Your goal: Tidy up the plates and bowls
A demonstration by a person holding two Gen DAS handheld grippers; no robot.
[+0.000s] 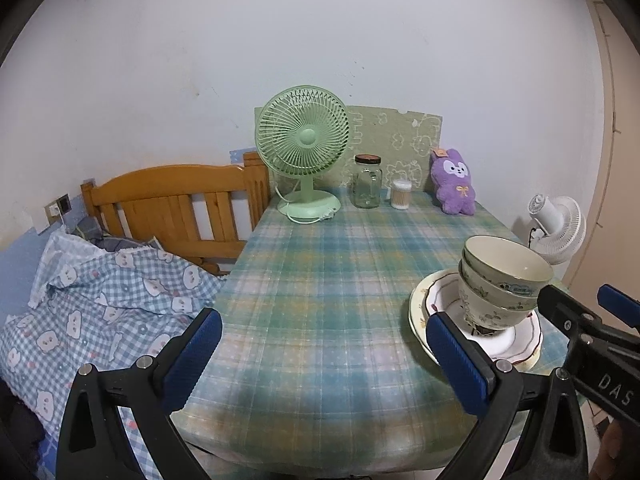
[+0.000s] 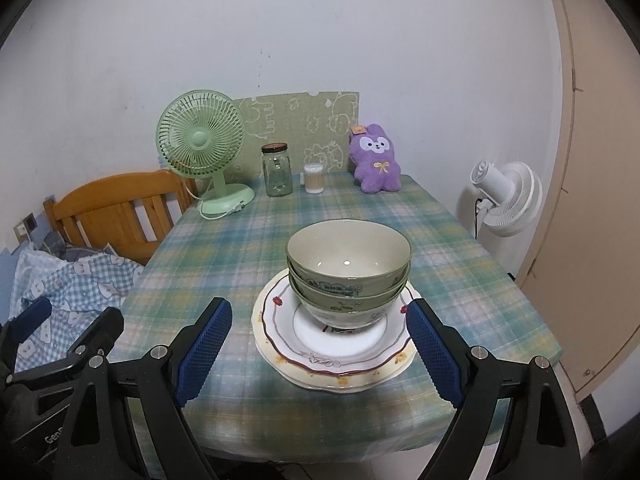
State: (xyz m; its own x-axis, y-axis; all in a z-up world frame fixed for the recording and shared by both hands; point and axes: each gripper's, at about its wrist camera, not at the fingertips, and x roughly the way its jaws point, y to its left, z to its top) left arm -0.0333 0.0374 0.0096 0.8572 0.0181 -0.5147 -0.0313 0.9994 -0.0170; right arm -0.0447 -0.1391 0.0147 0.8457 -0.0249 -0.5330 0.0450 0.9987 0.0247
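Cream-green patterned bowls (image 2: pixel 348 268) sit nested in one stack on stacked plates (image 2: pixel 340 360) with a red rim line and a yellow flowered edge, near the table's front. The stack also shows in the left wrist view, bowls (image 1: pixel 504 280) on plates (image 1: pixel 508 340), at the right. My right gripper (image 2: pixel 320 348) is open and empty, its blue pads either side of the plates' front edge, apart from them. My left gripper (image 1: pixel 324 360) is open and empty over the bare plaid cloth, left of the stack. The right gripper's fingers (image 1: pixel 560 308) show there beside the bowls.
The plaid-clothed table (image 2: pixel 240 248) carries a green desk fan (image 2: pixel 204 148), a glass jar (image 2: pixel 277 170), a cotton swab tub (image 2: pixel 313 178) and a purple plush toy (image 2: pixel 376 160) at the back. A wooden bed with checked bedding (image 1: pixel 100 300) lies left. A white fan (image 2: pixel 508 200) stands right.
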